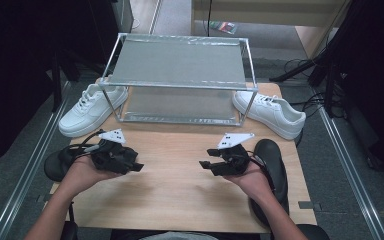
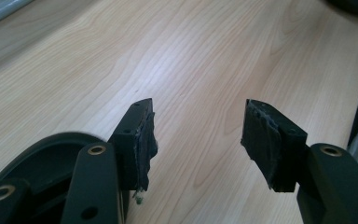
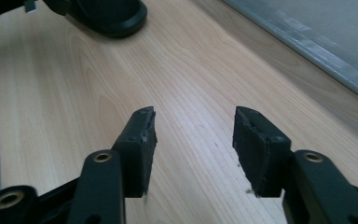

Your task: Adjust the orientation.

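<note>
My left gripper [image 1: 136, 166] hovers low over the wooden table [image 1: 175, 190], pointing right toward the middle. Its jaws stand open with bare wood between them, as the left gripper view [image 2: 198, 112] shows. My right gripper [image 1: 205, 165] faces it from the right, pointing left, also open with nothing between its jaws [image 3: 193, 116]. A bare stretch of table separates the two. A black shoe [image 1: 272, 160] lies under the right hand at the table's right edge. Another black shoe [image 1: 55, 162] lies by the left hand and appears in the right gripper view [image 3: 107, 16].
A two-shelf metal rack [image 1: 177, 86] stands at the back of the table; its lower edge [image 3: 307, 51] runs past the right gripper. A white sneaker [image 1: 92, 107] rests left of the rack, another white sneaker [image 1: 272, 112] to its right.
</note>
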### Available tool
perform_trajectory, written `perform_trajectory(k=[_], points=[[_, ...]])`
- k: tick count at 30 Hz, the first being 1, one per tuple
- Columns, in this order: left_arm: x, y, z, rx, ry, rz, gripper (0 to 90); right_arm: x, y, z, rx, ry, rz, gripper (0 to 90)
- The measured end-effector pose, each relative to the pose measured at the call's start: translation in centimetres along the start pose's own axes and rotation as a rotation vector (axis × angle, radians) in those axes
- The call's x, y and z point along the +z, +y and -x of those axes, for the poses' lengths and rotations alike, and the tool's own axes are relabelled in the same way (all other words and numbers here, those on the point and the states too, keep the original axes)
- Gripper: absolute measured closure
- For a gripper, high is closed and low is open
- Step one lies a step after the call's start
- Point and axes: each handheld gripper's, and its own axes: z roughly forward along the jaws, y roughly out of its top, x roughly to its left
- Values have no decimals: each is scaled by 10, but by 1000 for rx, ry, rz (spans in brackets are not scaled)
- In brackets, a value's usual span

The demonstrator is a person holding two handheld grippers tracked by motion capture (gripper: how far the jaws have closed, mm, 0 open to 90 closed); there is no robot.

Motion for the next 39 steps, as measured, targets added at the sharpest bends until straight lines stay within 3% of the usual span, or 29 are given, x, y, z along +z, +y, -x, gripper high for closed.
perform_trajectory(k=[5,11,22,26,29,32,35,38,39], points=[[-16,-12,-9,-44,34,35,450,2,3,-2,-17,15,4,514],[-31,-26,-17,-67,65,55,479,6,7,-3,-26,31,-3,519],[-47,-47,-28,-83,108,2,504,14,9,-3,-43,16,-34,514],[-49,-57,-36,-92,121,-5,515,15,9,-4,-48,18,-39,504],[-48,-67,-45,-78,94,11,528,17,8,-6,-60,29,-56,494],[-47,-73,-52,-94,97,-5,550,19,8,-8,-71,38,-64,490],[-46,-81,-62,-138,97,-11,561,21,7,-11,-83,43,-75,490],[-43,-85,-67,-160,119,-31,561,22,7,-11,-85,47,-80,490],[-42,-87,-70,-169,108,-32,567,23,7,-10,-88,50,-88,490]])
